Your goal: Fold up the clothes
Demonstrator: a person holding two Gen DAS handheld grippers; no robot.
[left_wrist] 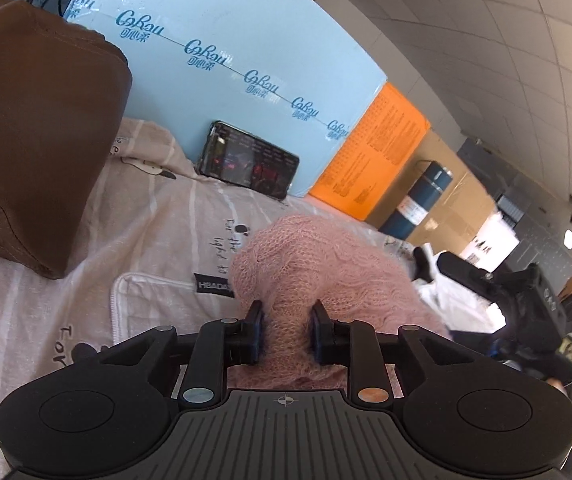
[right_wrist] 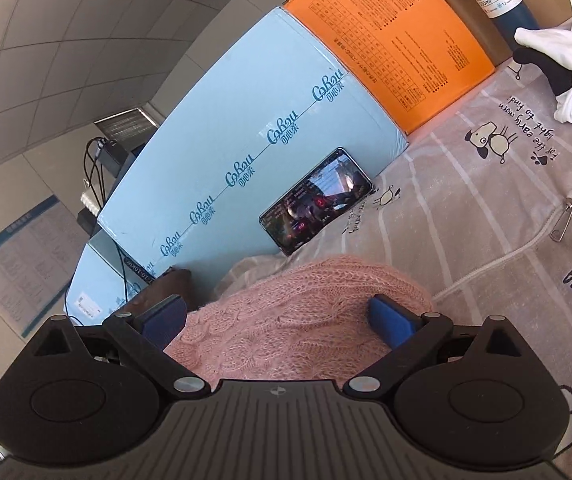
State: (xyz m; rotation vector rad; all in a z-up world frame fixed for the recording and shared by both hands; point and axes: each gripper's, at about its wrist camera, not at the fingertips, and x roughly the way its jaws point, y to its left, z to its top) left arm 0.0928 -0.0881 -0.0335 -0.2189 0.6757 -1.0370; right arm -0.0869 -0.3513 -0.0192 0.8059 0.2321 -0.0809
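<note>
A fluffy pink knitted sweater (left_wrist: 317, 264) lies bunched on the striped grey bedsheet (left_wrist: 158, 216). My left gripper (left_wrist: 286, 330) is shut on a fold of the sweater, which is pinched between its blue pads. In the right wrist view the sweater (right_wrist: 286, 320) fills the space between the fingers of my right gripper (right_wrist: 282, 316), which is open wide around it, the blue pads apart from the knit. The right gripper also shows at the right edge of the left wrist view (left_wrist: 525, 312).
A folded brown garment (left_wrist: 34, 136) sits at the left. A phone (left_wrist: 250, 164) leans on a light blue box (left_wrist: 226, 64), beside an orange box (left_wrist: 381, 148) and a blue bottle (left_wrist: 417, 204). A white garment (right_wrist: 565, 48) lies at the far right.
</note>
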